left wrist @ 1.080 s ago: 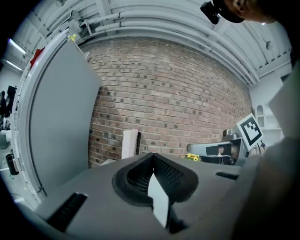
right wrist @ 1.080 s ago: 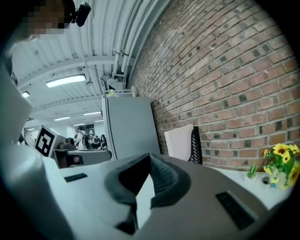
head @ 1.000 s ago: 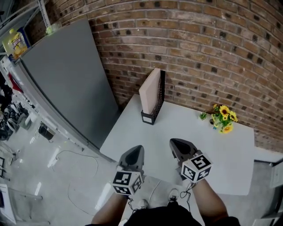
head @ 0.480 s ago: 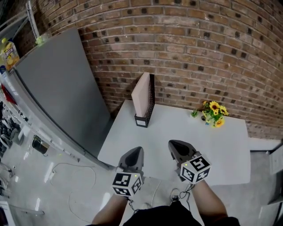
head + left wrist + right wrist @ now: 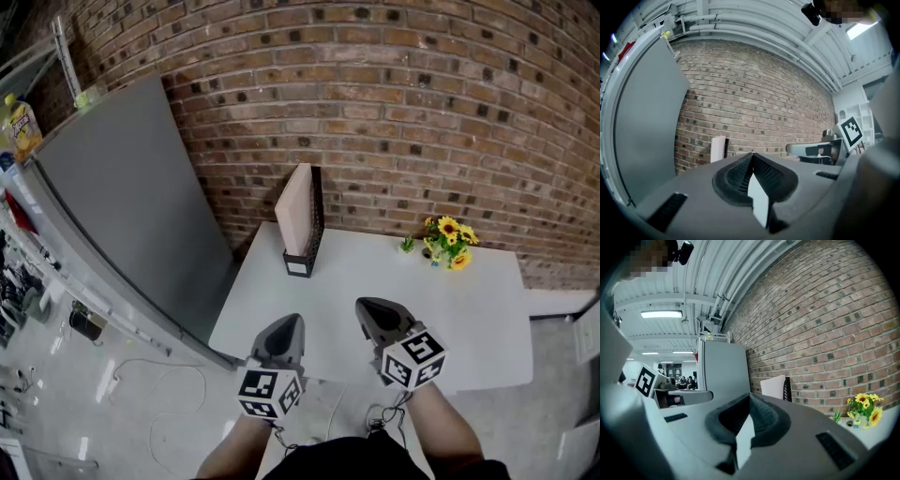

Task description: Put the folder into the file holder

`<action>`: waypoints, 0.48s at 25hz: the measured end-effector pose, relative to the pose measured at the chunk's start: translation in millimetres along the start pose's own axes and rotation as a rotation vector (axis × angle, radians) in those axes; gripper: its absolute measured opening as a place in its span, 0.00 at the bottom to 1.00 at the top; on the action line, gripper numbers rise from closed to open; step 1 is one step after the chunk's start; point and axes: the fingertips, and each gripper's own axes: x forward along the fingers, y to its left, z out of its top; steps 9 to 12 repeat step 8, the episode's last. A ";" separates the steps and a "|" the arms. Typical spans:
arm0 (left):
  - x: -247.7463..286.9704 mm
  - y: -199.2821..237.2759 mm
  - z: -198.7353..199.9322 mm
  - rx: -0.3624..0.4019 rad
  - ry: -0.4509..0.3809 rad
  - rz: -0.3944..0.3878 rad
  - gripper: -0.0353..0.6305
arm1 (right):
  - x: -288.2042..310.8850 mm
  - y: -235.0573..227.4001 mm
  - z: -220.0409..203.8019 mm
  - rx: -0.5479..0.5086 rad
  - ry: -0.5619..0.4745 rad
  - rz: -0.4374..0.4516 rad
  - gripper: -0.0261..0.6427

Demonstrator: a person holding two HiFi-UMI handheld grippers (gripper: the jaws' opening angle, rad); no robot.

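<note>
Already the pink folder (image 5: 295, 208) stands upright inside the black mesh file holder (image 5: 298, 266), well ahead of both jaws and a little to the left of them, at the far corner of the white table (image 5: 469, 319) against the brick wall (image 5: 394, 112). So I judge the placing step finished: nothing of the folder lies loose on the table.

My left gripper (image 5: 292, 319) has its jaws pressed together with nothing between them, and my right gripper (image 5: 363, 304) is the same, jaws closed and empty. Both hover side by side over the near edge of the table, far short of the holder.

A small bunch of yellow flowers (image 5: 447, 241) sits ahead and to the right of the right jaws, near the wall. A tall grey panel (image 5: 122, 197) stands off to the left of the left jaws, beyond the table's edge.

As I read it, the next move calls for little: keep both jaws clear of the holder so the folder is not knocked, and perhaps check that it sits fully down.
</note>
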 end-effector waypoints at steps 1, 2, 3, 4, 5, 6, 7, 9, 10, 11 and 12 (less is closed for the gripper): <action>-1.1 -0.9 0.2 0.001 -0.001 -0.001 0.06 | -1.2 0.9 0.5 -0.001 -0.004 0.000 0.04; -2.1 -2.0 0.3 0.002 -0.002 -0.002 0.06 | -2.5 1.6 1.1 -0.001 -0.006 0.000 0.04; -2.9 -3.1 0.6 0.003 -0.003 -0.003 0.06 | -3.7 2.3 1.9 -0.002 -0.008 0.000 0.04; -3.7 -4.0 0.8 0.004 -0.003 -0.003 0.06 | -4.7 2.8 2.8 -0.002 -0.009 0.000 0.04; -4.4 -4.7 1.1 0.005 -0.003 -0.003 0.06 | -5.5 3.3 3.6 -0.003 -0.010 0.000 0.04; -5.2 -5.2 1.3 0.005 -0.003 -0.003 0.06 | -6.1 3.9 4.3 -0.004 -0.011 0.000 0.04; -6.0 -5.7 1.6 0.006 -0.004 -0.003 0.06 | -6.5 4.6 4.8 -0.005 -0.011 0.001 0.04; -6.9 -6.0 1.8 0.007 -0.004 -0.002 0.06 | -6.8 5.4 5.3 -0.007 -0.011 0.002 0.04; -6.9 -6.0 1.8 0.007 -0.004 -0.002 0.06 | -6.8 5.4 5.3 -0.007 -0.011 0.002 0.04; -6.9 -6.0 1.8 0.007 -0.004 -0.002 0.06 | -6.8 5.4 5.3 -0.007 -0.011 0.002 0.04; -6.9 -6.0 1.8 0.007 -0.004 -0.002 0.06 | -6.8 5.4 5.3 -0.007 -0.011 0.002 0.04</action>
